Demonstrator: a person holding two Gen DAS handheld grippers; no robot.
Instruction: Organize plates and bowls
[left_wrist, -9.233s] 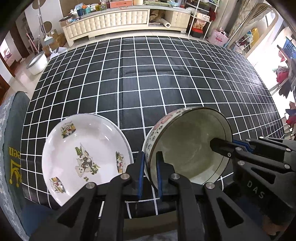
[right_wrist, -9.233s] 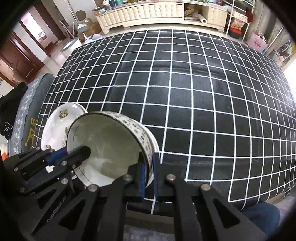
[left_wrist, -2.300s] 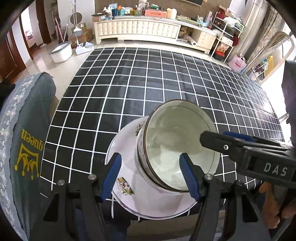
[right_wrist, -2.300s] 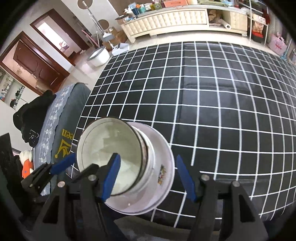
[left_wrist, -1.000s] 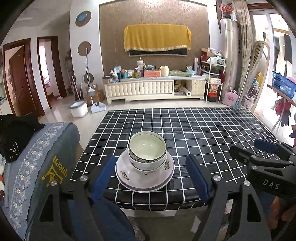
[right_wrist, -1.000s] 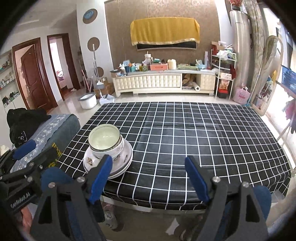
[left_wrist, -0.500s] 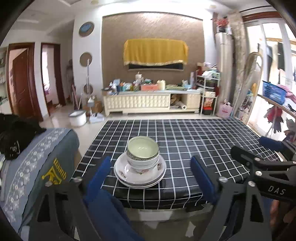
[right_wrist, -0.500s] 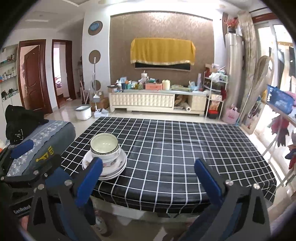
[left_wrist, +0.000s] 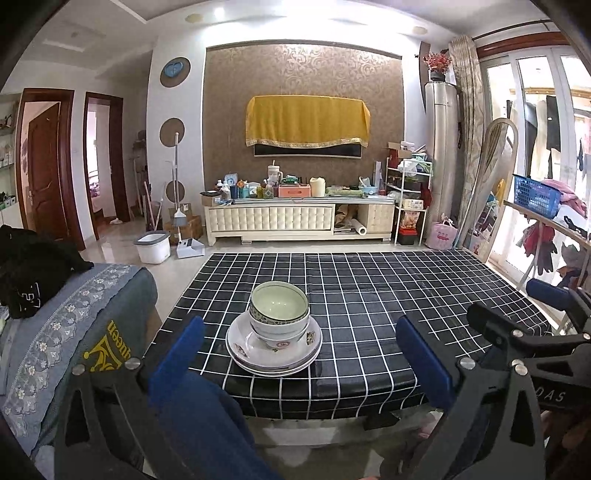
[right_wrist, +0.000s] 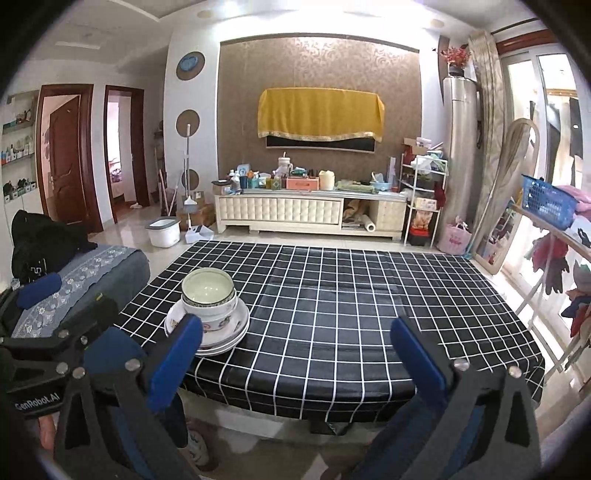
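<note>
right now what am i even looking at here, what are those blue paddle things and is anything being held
Those blue paddles are the pads of two-finger tools a person carries, one per hand, each with a camera looking along its fingers. One picture comes from the left hand-held gripper, whose jaws are opening with nothing between them. The other comes from the right hand-held gripper, open and empty. On the checked table stand stacked bowls on stacked plates. Nothing is held.
</note>
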